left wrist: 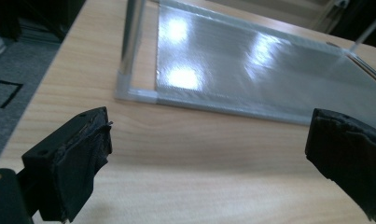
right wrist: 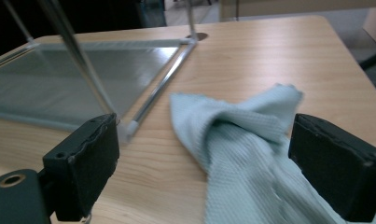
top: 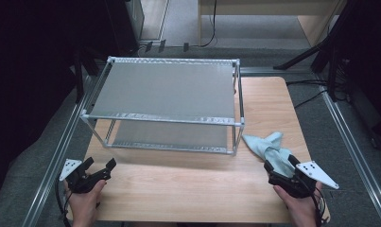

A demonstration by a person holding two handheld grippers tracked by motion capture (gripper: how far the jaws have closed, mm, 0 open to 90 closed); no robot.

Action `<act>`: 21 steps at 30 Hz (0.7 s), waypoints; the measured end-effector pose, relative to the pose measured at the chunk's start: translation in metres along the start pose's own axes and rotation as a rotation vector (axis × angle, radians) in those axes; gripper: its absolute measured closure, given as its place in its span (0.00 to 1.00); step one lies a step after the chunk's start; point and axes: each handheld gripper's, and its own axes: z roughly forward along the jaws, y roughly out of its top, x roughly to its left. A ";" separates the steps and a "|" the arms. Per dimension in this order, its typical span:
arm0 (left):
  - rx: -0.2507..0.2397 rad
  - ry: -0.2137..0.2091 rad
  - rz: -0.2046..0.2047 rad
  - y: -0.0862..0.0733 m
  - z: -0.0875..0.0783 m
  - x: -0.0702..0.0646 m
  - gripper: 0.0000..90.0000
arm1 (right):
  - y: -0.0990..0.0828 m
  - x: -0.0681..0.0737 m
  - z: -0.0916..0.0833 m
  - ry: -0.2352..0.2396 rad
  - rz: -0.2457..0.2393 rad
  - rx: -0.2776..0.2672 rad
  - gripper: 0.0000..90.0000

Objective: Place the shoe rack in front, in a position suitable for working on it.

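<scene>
A two-tier metal wire rack stands on the far half of the wooden table. A light blue cloth lies crumpled on the table beside the rack's front right leg. My right gripper sits at the cloth's near end, open; in the right gripper view the cloth runs between the wide black jaws of that gripper, unpinched. My left gripper rests open near the table's front left, with nothing between its jaws. The left gripper faces the rack's lower shelf.
Bare wood stretches between the two grippers in front of the rack. Aluminium rails run along the floor on both sides of the table. Dark stands and cables are at the back right, and dark equipment at the back left.
</scene>
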 end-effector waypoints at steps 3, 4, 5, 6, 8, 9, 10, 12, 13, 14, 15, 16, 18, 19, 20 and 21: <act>-0.013 0.017 -0.015 0.005 0.007 0.002 0.00 | 0.008 0.011 0.009 0.040 -0.045 0.009 0.10; -0.013 0.017 -0.015 0.005 0.007 0.002 0.00 | 0.011 0.015 0.012 0.059 -0.045 0.006 0.10; -0.017 0.011 -0.020 0.008 0.010 0.003 0.00 | 0.014 0.019 0.016 0.077 -0.047 0.003 0.10; -0.028 0.002 -0.006 0.013 0.015 0.003 0.00 | 0.017 0.024 0.020 0.091 -0.048 0.005 0.10; -0.044 0.008 0.008 0.019 0.020 0.002 0.00 | 0.021 0.036 0.029 0.128 -0.063 0.010 0.10; -0.055 0.024 0.009 0.023 0.022 0.002 0.01 | 0.023 0.043 0.034 0.149 -0.079 0.017 0.10; -0.066 0.041 0.007 0.026 0.023 0.002 0.04 | 0.024 0.049 0.038 0.168 -0.102 0.030 0.10; -0.085 0.064 0.014 0.033 0.026 0.002 0.07 | 0.027 0.060 0.047 0.195 -0.124 0.054 0.12; -0.096 0.077 0.027 0.036 0.026 0.002 0.09 | 0.028 0.063 0.051 0.211 -0.125 0.060 0.14; -0.104 0.087 0.031 0.038 0.026 0.002 0.16 | 0.028 0.067 0.055 0.215 -0.129 0.064 0.15; -0.112 0.093 0.034 0.039 0.026 0.003 0.18 | 0.029 0.071 0.059 0.206 -0.135 0.072 0.15; -0.119 0.103 0.037 0.040 0.026 0.004 0.20 | 0.029 0.074 0.063 0.193 -0.135 0.086 0.18; -0.131 0.137 0.039 0.041 0.025 0.007 0.30 | 0.029 0.078 0.070 0.169 -0.119 0.107 0.25; -0.142 0.144 0.037 0.041 0.025 0.008 0.36 | 0.028 0.080 0.073 0.163 -0.110 0.112 0.30; -0.150 0.146 0.042 0.041 0.025 0.010 0.42 | 0.028 0.082 0.074 0.158 -0.103 0.111 0.38; -0.155 0.154 0.047 0.042 0.024 0.011 0.47 | 0.028 0.083 0.074 0.158 -0.105 0.105 0.46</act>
